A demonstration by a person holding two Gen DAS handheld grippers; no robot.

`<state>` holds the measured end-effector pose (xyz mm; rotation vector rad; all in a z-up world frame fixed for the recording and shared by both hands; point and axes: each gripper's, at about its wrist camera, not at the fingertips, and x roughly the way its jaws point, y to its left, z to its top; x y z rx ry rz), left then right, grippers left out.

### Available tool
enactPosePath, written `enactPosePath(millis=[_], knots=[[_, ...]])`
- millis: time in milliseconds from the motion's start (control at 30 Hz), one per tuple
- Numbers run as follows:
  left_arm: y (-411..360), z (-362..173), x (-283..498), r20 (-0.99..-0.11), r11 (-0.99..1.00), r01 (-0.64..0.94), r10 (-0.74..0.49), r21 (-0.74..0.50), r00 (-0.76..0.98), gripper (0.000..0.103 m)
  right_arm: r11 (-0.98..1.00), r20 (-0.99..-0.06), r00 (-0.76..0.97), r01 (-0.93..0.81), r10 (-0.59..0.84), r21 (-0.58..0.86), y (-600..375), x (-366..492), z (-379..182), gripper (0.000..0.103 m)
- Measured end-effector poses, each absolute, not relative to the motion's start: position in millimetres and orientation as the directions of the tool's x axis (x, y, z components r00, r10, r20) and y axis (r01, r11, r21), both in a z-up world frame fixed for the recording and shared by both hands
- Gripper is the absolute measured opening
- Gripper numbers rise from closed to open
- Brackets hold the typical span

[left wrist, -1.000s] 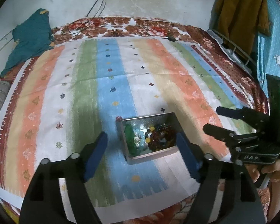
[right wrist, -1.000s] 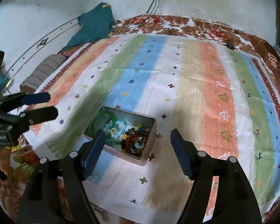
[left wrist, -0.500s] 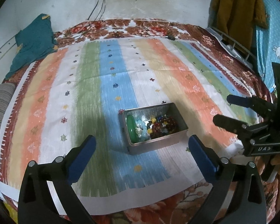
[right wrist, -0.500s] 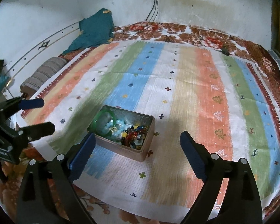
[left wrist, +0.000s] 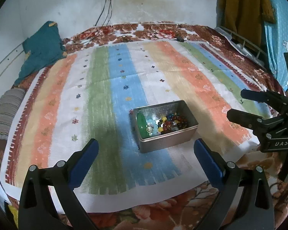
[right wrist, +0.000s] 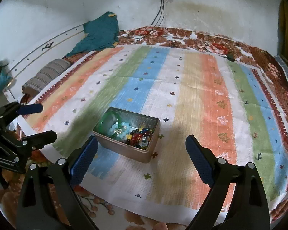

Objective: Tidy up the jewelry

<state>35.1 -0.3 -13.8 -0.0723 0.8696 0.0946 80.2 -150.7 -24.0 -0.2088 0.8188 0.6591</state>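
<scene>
— Left gripper [left wrist: 146, 159], right gripper [right wrist: 140, 149]?
— Both spread wide, empty — low in frame, likely poised to pick.
— The jewelry [left wrist: 164, 123]?
— Heaped in the tin [left wrist: 169, 140], centre frame, on the striped cloth [left wrist: 105, 95].

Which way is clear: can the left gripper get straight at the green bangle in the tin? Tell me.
Probably yes. The left gripper is open, the tin has no lid, and the green bangle stands at its left end, with nothing in between.
</scene>
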Motion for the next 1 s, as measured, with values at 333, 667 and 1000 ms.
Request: enactPosePath(millis=[333,667,1000], knots=[[-2,-10,28,-0.746,0.992,-0.122,0.069,-0.016,0.663,0.097,0.781,-0.722,0.504,-0.619,0.474,0.081,-152,74,-21,0.093],[-1,-5,24,-0.728,0.991,-0.135,0.084,-0.011,0.680,0.097,0.780,-0.720,0.511,-0.622,0.470,0.067,-150,72,-20,0.094],[-2,-2,22,-0.713,0.991,-0.130,0.079,-0.017,0.696,0.097,0.776,-0.712,0.515,-0.627,0.476,0.066,-150,71,-19,0.095]])
